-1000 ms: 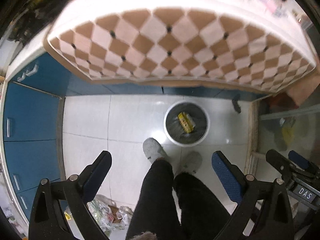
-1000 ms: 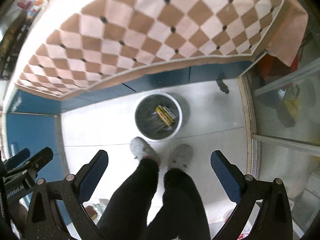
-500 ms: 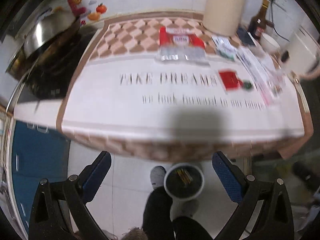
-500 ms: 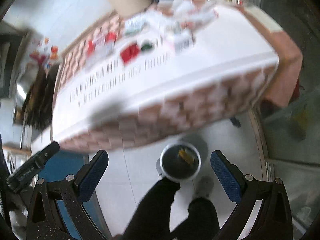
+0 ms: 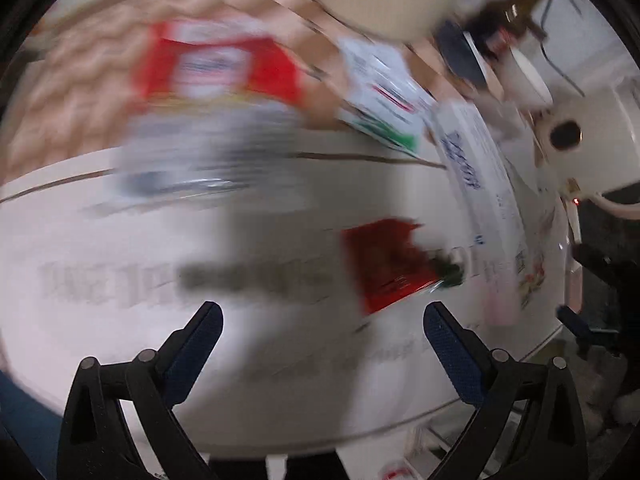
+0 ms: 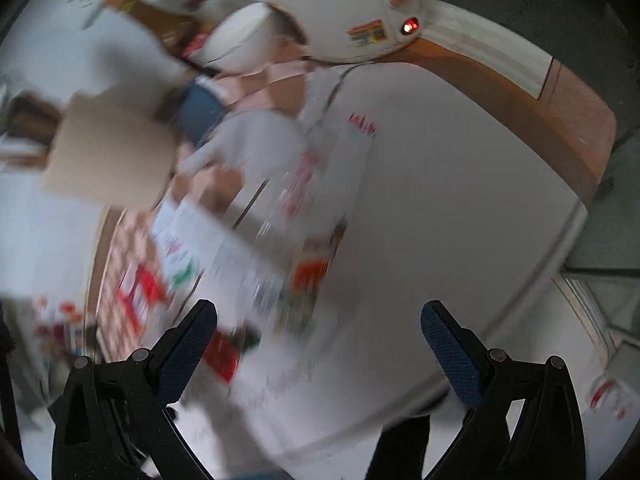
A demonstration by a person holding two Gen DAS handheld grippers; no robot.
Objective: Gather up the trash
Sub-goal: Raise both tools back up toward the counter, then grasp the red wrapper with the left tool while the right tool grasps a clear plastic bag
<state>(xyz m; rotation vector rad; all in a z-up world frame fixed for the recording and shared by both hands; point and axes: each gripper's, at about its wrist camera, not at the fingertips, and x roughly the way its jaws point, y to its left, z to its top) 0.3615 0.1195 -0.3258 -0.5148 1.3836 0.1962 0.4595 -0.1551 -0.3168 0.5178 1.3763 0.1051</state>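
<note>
Around us on the tablecloth lie a beige container, a white bowl and blurred packets. Our left gripper and right gripper gape wide, holding nothing (both views smeared). The red wrapper lies just beyond the left fingertips, toward the right one.

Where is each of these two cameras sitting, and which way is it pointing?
Left wrist: on the left hand-held gripper, looking along its open fingers down at the table mat and a small red wrapper; only the fingers show.
Right wrist: on the right hand-held gripper, fingers open, facing the same mat from its right end; a dark trouser leg shows below.
Shared: both see the red wrapper, though blurred.
</note>
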